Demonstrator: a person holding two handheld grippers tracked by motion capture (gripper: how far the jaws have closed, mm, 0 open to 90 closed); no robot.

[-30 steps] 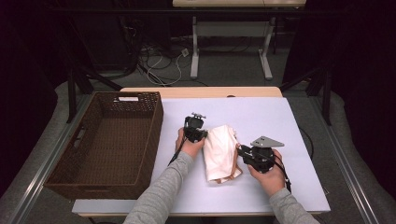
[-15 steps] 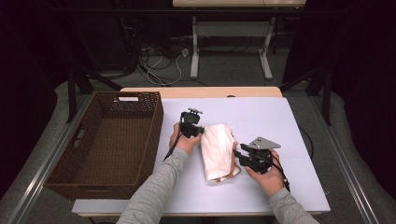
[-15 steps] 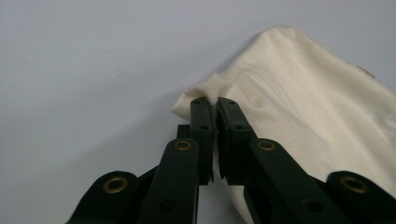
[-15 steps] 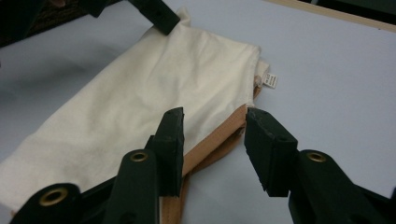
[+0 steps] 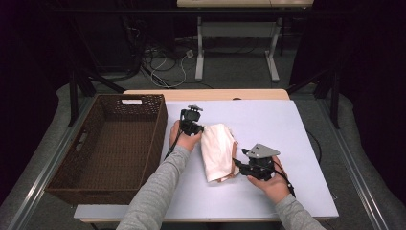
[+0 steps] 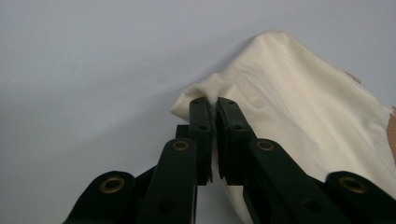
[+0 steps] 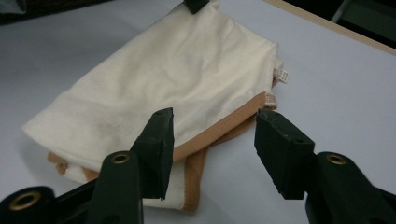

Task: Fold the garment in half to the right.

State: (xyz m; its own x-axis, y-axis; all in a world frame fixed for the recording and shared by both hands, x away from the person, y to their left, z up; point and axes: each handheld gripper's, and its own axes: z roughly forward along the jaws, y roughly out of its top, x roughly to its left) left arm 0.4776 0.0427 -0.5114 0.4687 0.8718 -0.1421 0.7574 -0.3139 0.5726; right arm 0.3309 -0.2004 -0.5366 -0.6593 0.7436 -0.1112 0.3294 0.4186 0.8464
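Left tool [image 6: 212, 100] clamped (right tool [image 7: 212, 123] gaping).

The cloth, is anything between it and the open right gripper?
Nothing visible. The right gripper has its fingers spread right at the tan-trimmed edge of the cloth, with only bare table around. The left gripper is pinching the cloth's far corner.

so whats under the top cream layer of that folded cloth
A tan-trimmed lower layer peeks out beneath the folded cream fabric cloth near the open right claw. How far it runs underneath is covered.
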